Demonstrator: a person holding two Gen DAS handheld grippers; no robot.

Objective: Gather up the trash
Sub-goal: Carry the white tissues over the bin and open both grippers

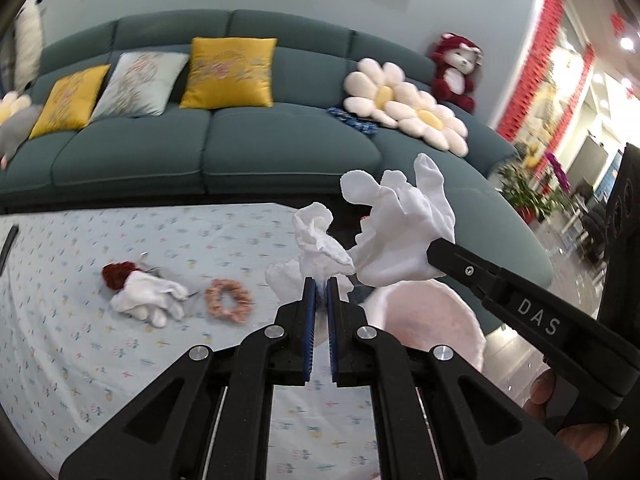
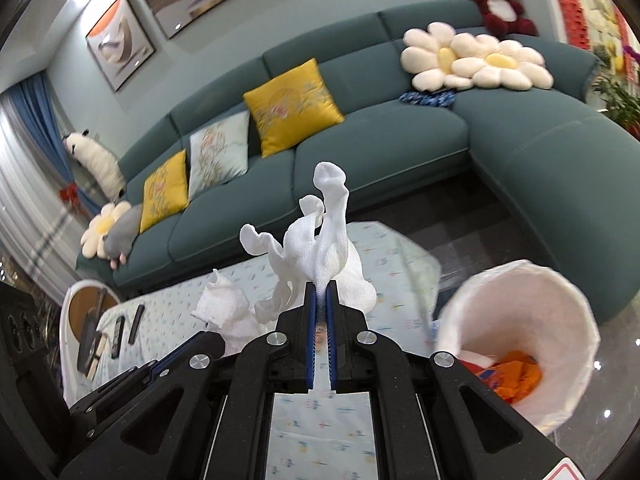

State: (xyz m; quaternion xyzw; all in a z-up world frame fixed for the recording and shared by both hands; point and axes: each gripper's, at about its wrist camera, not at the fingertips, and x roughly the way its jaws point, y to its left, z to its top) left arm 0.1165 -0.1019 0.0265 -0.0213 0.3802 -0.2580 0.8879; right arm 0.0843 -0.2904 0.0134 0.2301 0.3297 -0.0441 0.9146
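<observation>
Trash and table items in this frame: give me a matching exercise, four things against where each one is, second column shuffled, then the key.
Things:
1. crumpled tissue
2. white cloth wad
3. pink scrunchie
4. orange wrapper

Places:
A. lying loose on the floral tablecloth
B. inside the white-lined bin
C. pinched in the left gripper
D. pinched in the right gripper

Pairs: 1-C, 2-D, 3-A, 4-B

Crumpled white tissue [image 1: 320,240]: soft, matt paper. Sofa [image 1: 280,140]: matt teal cloth. Floor beside sofa [image 2: 608,380]: glossy stone.
</observation>
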